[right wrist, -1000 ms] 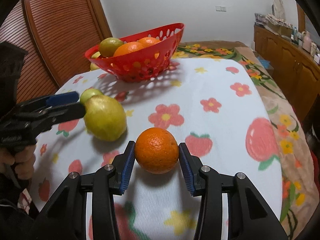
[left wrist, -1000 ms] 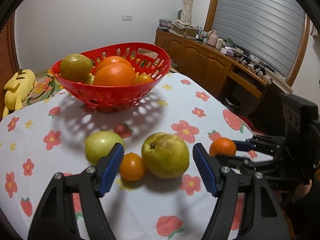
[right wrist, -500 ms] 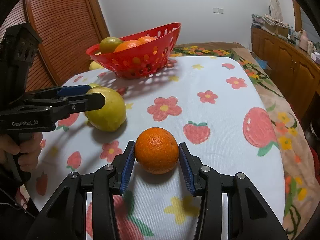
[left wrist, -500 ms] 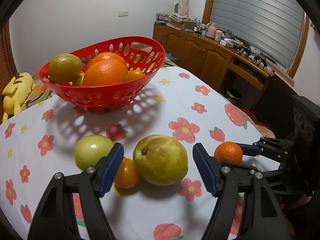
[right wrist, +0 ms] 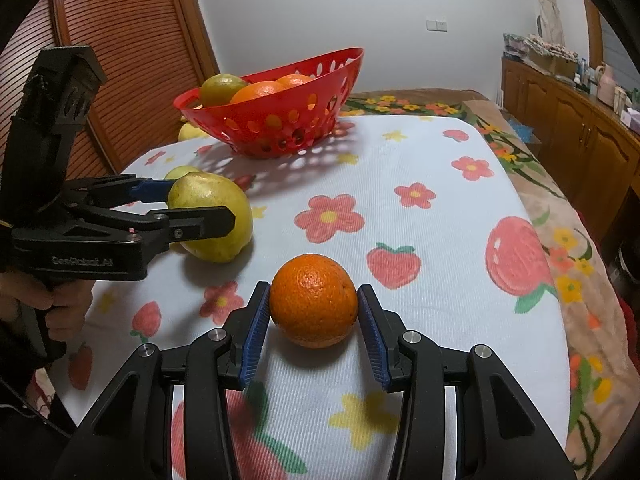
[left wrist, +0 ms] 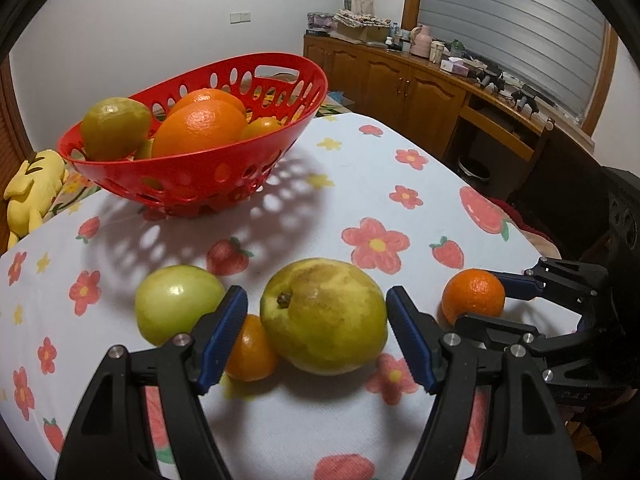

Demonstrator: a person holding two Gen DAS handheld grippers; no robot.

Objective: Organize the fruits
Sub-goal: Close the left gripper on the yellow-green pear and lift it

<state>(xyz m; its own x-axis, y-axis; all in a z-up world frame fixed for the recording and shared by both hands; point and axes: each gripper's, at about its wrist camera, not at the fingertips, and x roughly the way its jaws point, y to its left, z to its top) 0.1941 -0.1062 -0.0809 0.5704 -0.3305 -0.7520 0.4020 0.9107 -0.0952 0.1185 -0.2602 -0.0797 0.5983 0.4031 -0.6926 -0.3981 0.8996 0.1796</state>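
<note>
A large yellow-green pear (left wrist: 326,316) lies on the floral tablecloth between the open fingers of my left gripper (left wrist: 318,340); the pads sit close to its sides. The pear (right wrist: 212,216) and left gripper (right wrist: 188,210) also show in the right wrist view. A small orange (left wrist: 250,350) and a green apple (left wrist: 176,308) lie just left of the pear. My right gripper (right wrist: 314,328) has its pads against both sides of an orange (right wrist: 314,300) resting on the cloth; both show in the left wrist view, gripper (left wrist: 516,300) and orange (left wrist: 474,296). A red basket (left wrist: 200,172) holds several fruits.
The red basket (right wrist: 280,120) stands at the back of the table. A yellow plush toy (left wrist: 34,192) lies beyond the table's left edge. A wooden cabinet (left wrist: 420,88) with clutter runs along the right wall. A wooden slatted door (right wrist: 120,60) is behind the basket.
My left gripper has moved forward around the pear, which now sits deeper between its fingers. My right gripper stays at the orange, unmoved.
</note>
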